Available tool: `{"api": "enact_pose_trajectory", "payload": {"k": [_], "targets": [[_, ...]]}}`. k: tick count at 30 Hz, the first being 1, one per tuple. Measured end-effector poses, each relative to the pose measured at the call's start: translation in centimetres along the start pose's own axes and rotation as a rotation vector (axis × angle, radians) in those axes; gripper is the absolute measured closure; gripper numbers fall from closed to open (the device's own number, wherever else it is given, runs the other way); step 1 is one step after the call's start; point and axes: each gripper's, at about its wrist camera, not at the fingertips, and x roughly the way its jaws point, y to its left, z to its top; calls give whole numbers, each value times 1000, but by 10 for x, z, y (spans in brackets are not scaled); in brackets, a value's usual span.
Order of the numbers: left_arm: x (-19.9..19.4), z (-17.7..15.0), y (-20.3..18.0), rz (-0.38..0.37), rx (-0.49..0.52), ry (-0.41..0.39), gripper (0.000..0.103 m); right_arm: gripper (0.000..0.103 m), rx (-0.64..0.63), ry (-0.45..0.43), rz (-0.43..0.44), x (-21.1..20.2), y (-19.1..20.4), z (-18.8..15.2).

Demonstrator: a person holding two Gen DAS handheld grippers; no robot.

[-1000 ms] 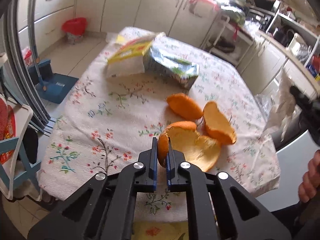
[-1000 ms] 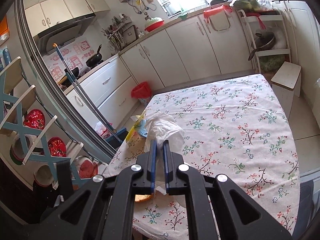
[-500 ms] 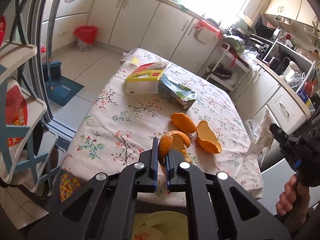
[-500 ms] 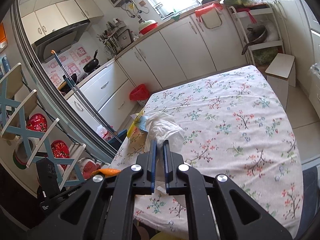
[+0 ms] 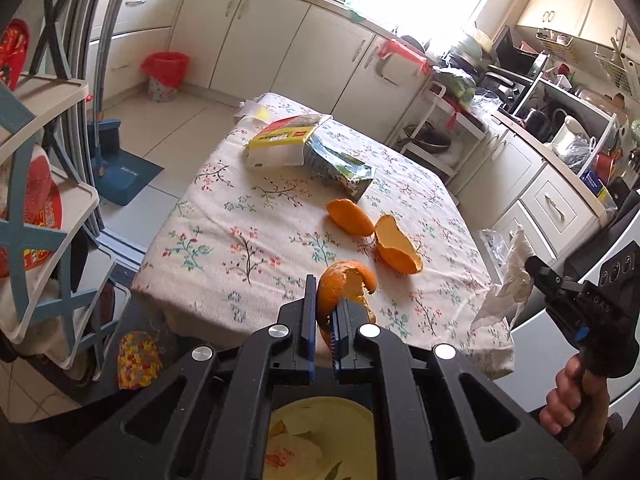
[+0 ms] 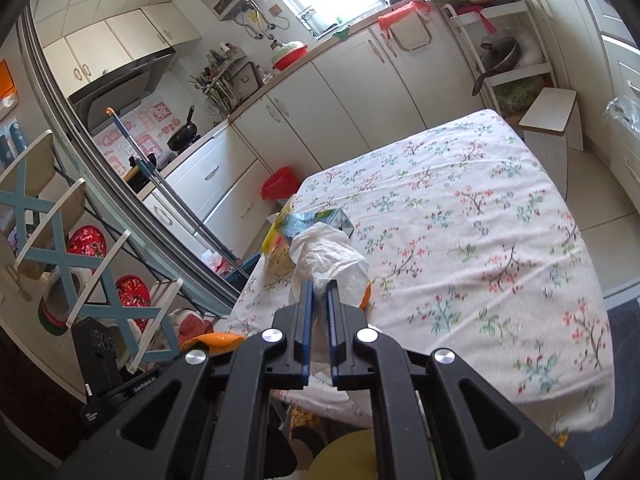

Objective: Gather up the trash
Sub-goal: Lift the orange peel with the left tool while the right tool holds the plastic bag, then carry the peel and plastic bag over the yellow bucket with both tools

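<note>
Left gripper [image 5: 324,314]: jaws pinching curled orange peel piece [image 5: 340,284], lifted off floral-clothed surface [image 5: 248,236], likely for binning. Right gripper [image 6: 317,308]: jaws pinching crumpled white tissue [image 6: 328,254] (same purpose). Two peel pieces [image 5: 372,228] remain beyond the held peel.

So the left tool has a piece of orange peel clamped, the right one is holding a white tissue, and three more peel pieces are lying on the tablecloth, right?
Not quite: only two loose peel pieces lie on the tablecloth, as the left wrist view shows. The rest stands: the left tool has a piece of orange peel clamped, and the right tool is holding a white tissue.
</note>
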Motion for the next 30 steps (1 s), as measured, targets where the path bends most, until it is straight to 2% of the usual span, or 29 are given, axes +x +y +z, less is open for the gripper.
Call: {"api": "enact_pose_trajectory", "payload": {"k": [19,25,30], "targets": [[-44,-41,1,-10,33,9,98,95,6,61,52,-36,22,-66],[-50,-60,-6,4,82,52,98,95,17,97,67,-46,22,-88],[-42,-85,-22,8,176,157,98,95,27,162,64,-46,26,-109]]}}
